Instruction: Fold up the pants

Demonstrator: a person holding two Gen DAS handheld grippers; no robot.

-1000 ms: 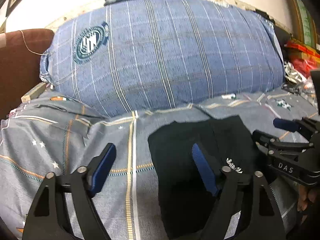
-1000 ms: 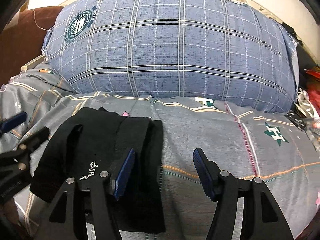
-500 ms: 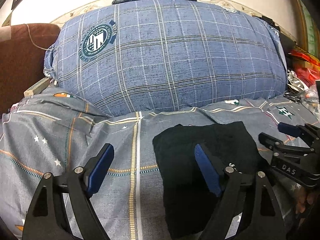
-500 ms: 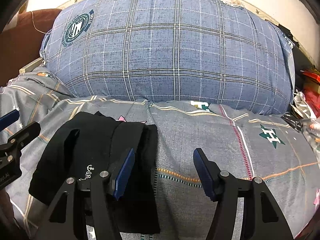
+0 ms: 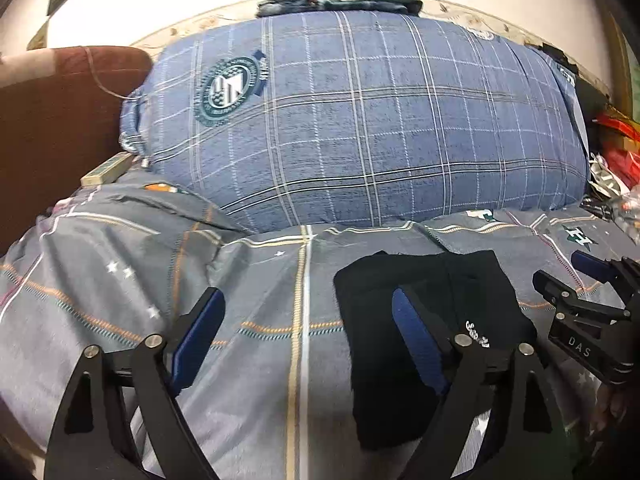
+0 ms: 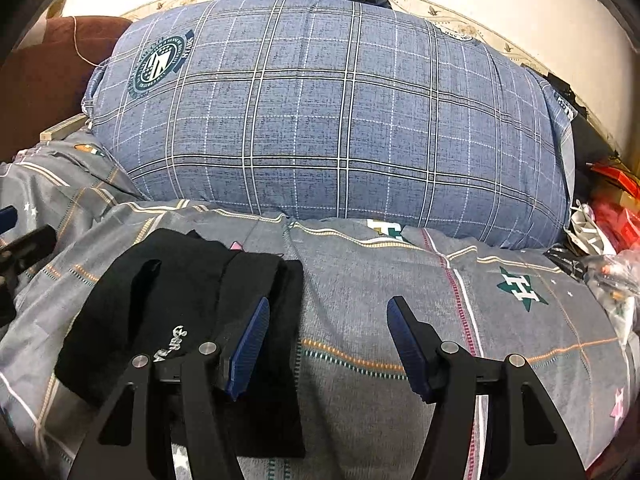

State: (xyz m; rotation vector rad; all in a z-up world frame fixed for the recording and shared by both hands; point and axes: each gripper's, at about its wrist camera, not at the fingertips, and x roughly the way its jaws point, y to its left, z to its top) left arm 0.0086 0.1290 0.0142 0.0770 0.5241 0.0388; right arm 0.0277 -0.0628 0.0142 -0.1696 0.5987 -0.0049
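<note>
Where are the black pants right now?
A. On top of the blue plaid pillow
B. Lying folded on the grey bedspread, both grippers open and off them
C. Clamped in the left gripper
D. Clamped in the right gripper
B: the black pants lie folded on the grey bedspread, with the left gripper and right gripper both open, holding nothing.

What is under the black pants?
The folded black pants lie on the grey patterned bedspread, whose stripes run out from beneath them on every side. The patch directly below is covered by the cloth, so anything else there cannot be seen.
</note>
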